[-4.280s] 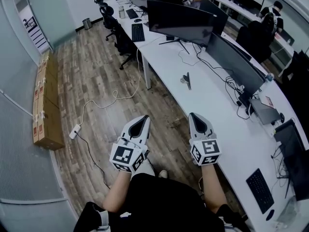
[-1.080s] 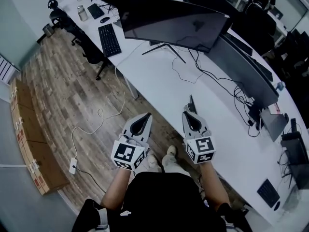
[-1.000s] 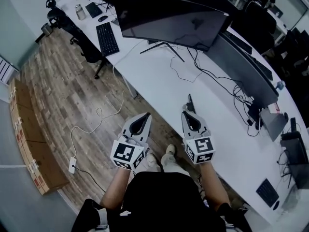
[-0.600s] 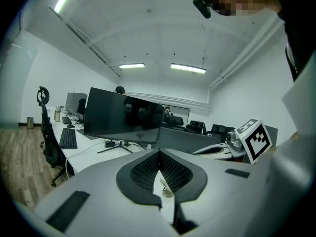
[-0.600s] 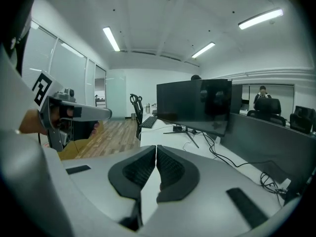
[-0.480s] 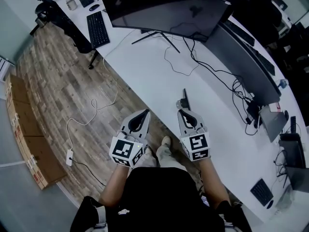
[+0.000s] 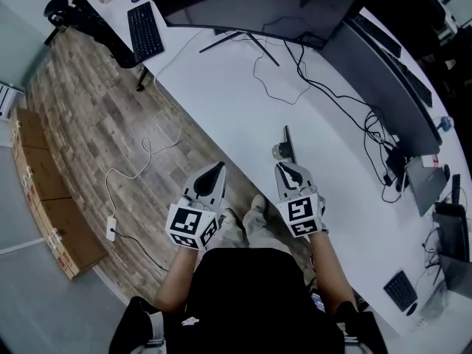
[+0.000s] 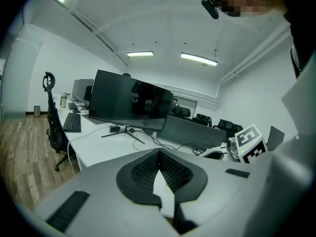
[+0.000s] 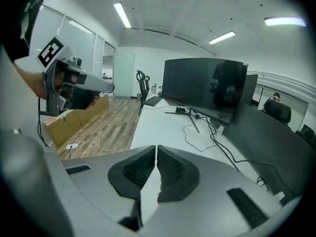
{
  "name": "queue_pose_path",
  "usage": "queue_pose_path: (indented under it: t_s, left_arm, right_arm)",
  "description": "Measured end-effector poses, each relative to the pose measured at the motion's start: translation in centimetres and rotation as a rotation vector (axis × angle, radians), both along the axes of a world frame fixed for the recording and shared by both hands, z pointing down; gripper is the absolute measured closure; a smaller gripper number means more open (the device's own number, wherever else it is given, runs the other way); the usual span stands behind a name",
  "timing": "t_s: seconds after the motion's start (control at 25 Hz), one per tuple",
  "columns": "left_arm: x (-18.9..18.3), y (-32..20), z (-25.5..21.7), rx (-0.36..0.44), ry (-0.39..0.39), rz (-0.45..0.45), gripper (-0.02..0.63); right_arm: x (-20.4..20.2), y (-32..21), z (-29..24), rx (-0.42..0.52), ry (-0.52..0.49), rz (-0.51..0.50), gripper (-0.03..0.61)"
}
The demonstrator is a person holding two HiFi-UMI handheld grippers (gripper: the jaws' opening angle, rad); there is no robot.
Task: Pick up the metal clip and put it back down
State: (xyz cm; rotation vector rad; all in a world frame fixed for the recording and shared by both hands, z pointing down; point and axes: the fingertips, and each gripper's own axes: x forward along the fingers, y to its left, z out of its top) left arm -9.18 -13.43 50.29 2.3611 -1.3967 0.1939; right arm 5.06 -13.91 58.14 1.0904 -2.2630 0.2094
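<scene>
Metal clip (image 7: 286, 144) on white desk (image 7: 221, 87)

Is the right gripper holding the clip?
No, the clip lies on the desk just ahead of the right gripper, whose jaws are together with nothing between them.

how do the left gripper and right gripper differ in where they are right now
The right gripper is above the near edge of the white desk; the left gripper is over the wood floor, off the desk. The right gripper's tip is just short of the metal clip; the left gripper is farther from it. Both are shut and empty.
</scene>
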Motion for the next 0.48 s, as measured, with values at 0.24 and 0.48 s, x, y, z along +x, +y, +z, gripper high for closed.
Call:
queue_pose_path:
  t_s: [0.24,0.48]
  left_arm:
    - [-0.3,-0.7,1.5,-0.047,0.007,-0.013,0.601]
    - [0.0,-1.3,2.6,-0.068,0.001,-0.016,0.601]
  right_arm:
    - [0.7,-1.2,2.6,-0.031,0.088,0.008,0.552]
    - [1.6,-1.9,5.7,-0.066,0.187,-0.035,0.551]
